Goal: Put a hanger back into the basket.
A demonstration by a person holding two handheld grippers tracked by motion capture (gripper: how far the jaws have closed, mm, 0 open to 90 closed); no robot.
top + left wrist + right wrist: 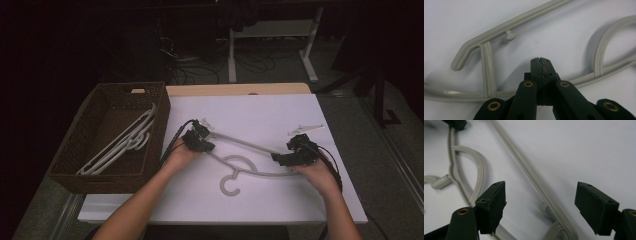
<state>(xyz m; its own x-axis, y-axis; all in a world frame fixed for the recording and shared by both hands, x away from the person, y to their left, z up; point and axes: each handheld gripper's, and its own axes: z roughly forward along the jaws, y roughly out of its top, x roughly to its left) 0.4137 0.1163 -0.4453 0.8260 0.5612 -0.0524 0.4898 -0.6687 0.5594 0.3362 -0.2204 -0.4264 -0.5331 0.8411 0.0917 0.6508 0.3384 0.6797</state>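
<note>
My left tongs [200, 140] are pinched together on nothing, my right tongs [287, 156] gape around the grey hanger [240, 172] mid-tabletop, unlifted, others already in the basket [75, 172] at the left edge.

Bare forearms, black hand-held grippers

Each black two-jaw gripper, left [199, 140] and right [290, 154], has brass-ringed pivot holes, small screws in blocky jaws, and a trailing black cable.

A hanger [250, 155] lay flat on the table [260, 112], hook end toward the person. A basket [112, 137] sat at the table's left edge with more hangers [125, 142] inside. The left gripper [199, 140] was at the hanger's left end, the right gripper [290, 156] at its right end.
</note>
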